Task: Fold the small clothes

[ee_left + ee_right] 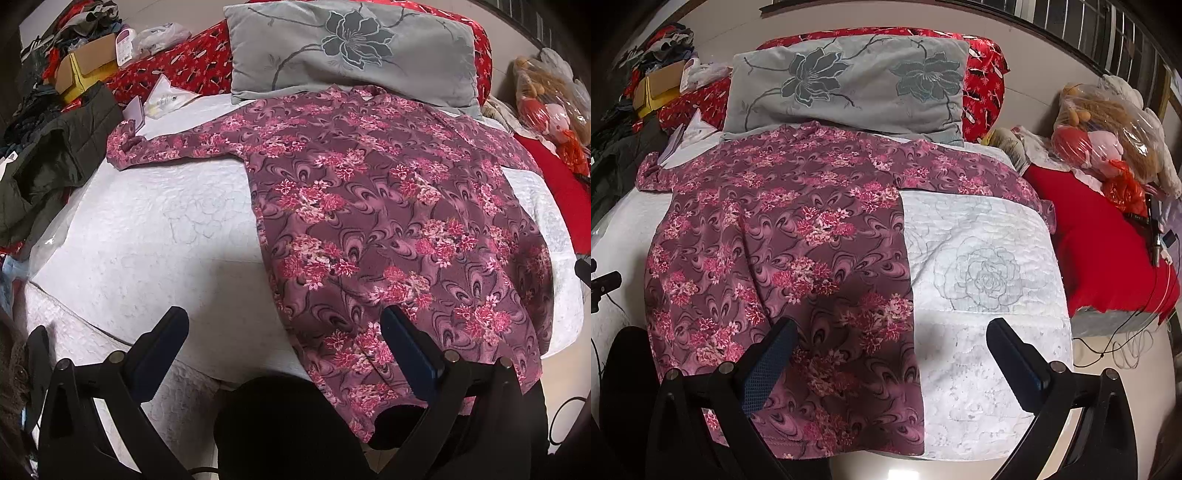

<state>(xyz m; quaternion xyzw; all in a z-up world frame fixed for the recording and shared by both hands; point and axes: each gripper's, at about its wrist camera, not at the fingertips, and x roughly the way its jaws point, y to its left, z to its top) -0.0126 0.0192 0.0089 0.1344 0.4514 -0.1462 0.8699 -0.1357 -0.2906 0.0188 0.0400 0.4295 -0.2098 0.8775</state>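
The left gripper (284, 325) hangs over the near edge of the bed with its jaws wide apart and nothing between them; the right gripper (892, 338) does the same, its left finger above the cloth and its right one above bare quilt. The floral top (388, 221) lies spread flat on the white quilt (155, 229), collar toward the grey pillow (351, 48), both sleeves stretched out sideways, and the hem draped a little over the near edge.

The step in hand looks like the first fold. It would go best if each gripper comes down on a hem corner, or on a sleeve, pinches only the top's own fabric and not the quilt beneath, and carries the cloth inward so the edges line up straight.

Little stands in the way. The left sleeve's cuff ends close to some papers (162, 101) and a dark green jacket (55, 155); the right sleeve reaches toward a red blanket (1100, 236), possibly hanging over the quilt's edge, though the fisheye bend makes that hard to judge. A bagged plush toy (1108, 133) sits beyond it.
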